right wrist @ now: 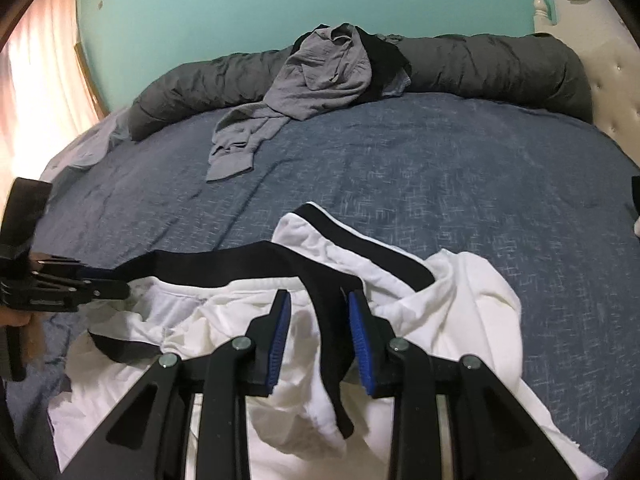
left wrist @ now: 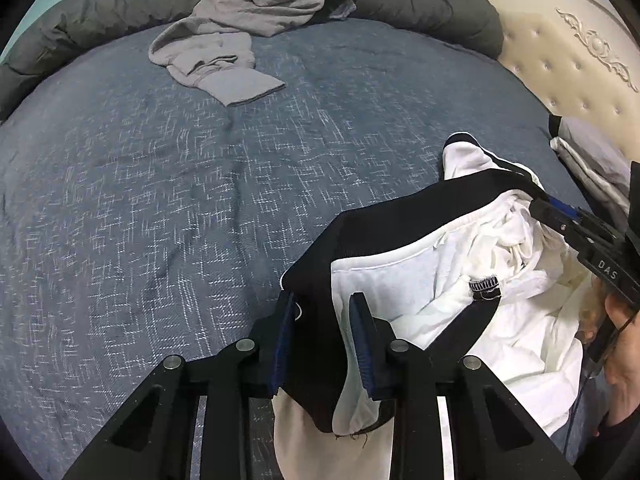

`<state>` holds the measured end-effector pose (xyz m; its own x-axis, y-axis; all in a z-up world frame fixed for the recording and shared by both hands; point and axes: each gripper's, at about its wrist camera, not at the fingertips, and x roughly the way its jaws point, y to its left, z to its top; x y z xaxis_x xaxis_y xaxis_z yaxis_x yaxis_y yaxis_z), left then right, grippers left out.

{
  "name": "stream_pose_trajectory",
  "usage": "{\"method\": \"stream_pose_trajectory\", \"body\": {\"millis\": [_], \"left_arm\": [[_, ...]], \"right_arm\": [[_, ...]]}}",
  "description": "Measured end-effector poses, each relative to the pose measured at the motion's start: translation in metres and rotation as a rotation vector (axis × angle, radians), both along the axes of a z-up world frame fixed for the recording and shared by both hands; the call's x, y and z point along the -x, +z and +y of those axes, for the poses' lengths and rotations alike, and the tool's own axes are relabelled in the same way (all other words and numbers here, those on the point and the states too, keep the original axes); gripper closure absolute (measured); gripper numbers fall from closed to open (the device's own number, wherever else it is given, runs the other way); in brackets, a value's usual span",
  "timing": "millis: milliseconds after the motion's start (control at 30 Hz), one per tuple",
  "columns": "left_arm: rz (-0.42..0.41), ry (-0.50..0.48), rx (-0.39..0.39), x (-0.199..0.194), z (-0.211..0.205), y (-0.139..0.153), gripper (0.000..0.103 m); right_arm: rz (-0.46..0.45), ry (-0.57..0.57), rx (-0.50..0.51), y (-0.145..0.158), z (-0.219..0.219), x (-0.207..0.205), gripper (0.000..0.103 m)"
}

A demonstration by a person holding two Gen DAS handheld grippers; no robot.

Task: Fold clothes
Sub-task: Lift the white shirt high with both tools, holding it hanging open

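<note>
A: What's nearest the left claw (left wrist: 324, 332)?
B: The white garment (left wrist: 460, 312), specifically its black waistband (left wrist: 384, 232). That band runs between the blue pads, and both pads press on it, so this claw is clamped on the band.

A: And the right claw (right wrist: 318, 328)?
B: Same story in its own view: the black band (right wrist: 328, 320) drops between its pads and is pinched there. From the left camera the right claw's tip (left wrist: 548, 210) bites the band farther along, so the band spans the two.

A: Where does the garment lie?
B: Bunched on the near part of the blue bedspread (left wrist: 160, 200), its white cloth spread under both claws.

A: Farther out?
B: A crumpled grey garment (left wrist: 240, 20) lies well apart, draped off a dark rolled duvet (right wrist: 500, 64) along the far edge. Behind that, a teal wall (right wrist: 280, 0) and a tufted cream headboard (left wrist: 580, 60).
</note>
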<state>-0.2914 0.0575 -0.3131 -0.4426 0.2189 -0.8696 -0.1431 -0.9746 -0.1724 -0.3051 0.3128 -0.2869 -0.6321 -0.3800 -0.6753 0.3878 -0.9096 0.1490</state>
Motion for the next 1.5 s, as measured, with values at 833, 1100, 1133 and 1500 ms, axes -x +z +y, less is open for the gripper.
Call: {"method": "stream_pose_trajectory", "body": {"millis": [833, 1100, 1133, 1500], "left_arm": [[0.38, 0.044, -0.046, -0.088, -0.028, 0.237, 0.097], [0.568, 0.018, -0.031, -0.129, -0.022, 0.377, 0.097], [0.586, 0.02, -0.031, -0.133, -0.023, 0.392, 0.097], [0.781, 0.041, 0.034, -0.189, -0.045, 0.576, 0.098]], "right_arm": [[0.285, 0.024, 0.119, 0.214, 0.011, -0.081, 0.097], [0.404, 0.051, 0.104, 0.352, 0.003, -0.13, 0.097], [0.423, 0.054, 0.098, 0.369, 0.001, -0.138, 0.097], [0.581, 0.064, 0.097, 0.527, -0.013, -0.201, 0.097]]}}
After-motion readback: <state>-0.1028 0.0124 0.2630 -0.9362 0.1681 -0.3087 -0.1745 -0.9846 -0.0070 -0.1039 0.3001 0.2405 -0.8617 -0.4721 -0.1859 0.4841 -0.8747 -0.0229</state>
